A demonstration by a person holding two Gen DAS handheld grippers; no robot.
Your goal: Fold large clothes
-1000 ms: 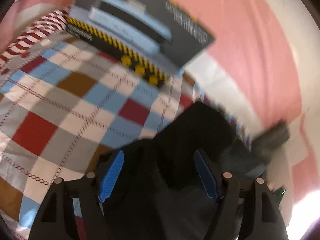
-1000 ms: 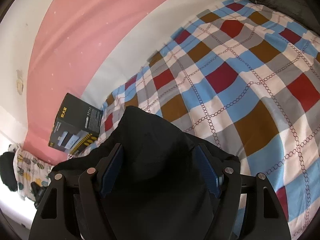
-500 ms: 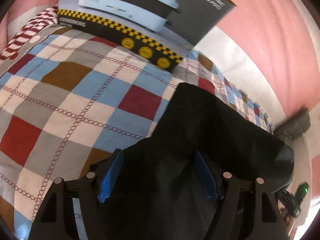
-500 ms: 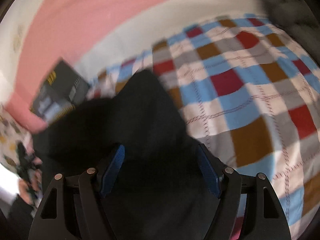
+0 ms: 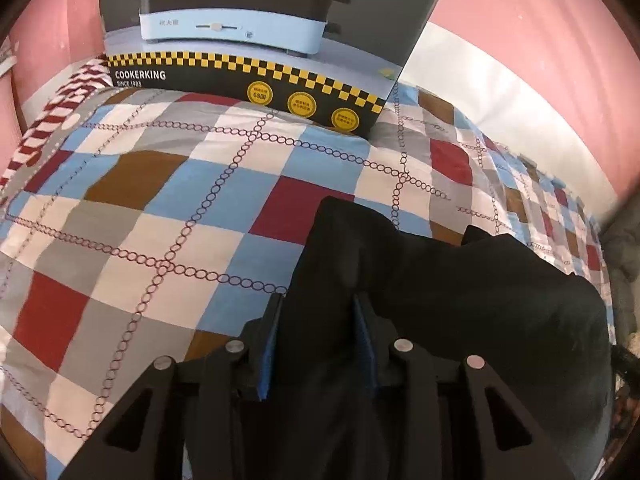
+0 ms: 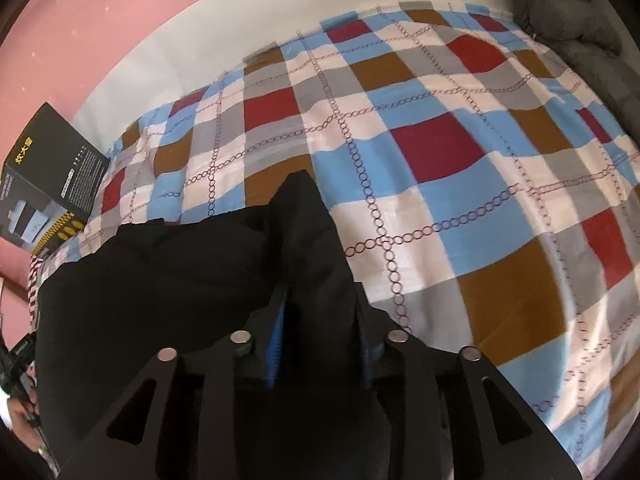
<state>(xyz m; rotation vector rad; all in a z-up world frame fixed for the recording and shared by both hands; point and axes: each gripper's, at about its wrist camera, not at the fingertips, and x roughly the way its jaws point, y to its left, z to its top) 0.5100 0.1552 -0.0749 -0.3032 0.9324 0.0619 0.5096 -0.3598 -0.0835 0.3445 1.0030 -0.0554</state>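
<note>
Black garment [image 5: 460,292] pinched by 2 handheld grippers over a checked bedspread [image 5: 168,208].

Left gripper [image 5: 316,312]: jaws have just been closing and now clamp a bunched corner of the black garment, blue pads [image 5: 267,344] pressing the cloth from both sides. Right gripper [image 6: 320,308]: jaws likewise just closed, clamped on another bunched fold of the same garment [image 6: 168,280]. Garment: dark, heaped, spanning between both grippers and lying on the bedspread [image 6: 460,184] of red, blue, brown and grey squares with chain-link lines. 1 electric-cooker box [image 5: 256,36] marked COOKERKING stands on the bed beyond the garment, apart from it, against a pink wall [image 5: 540,60]. Grey quilted item [image 6: 568,12] at the bed's far right corner.
</note>
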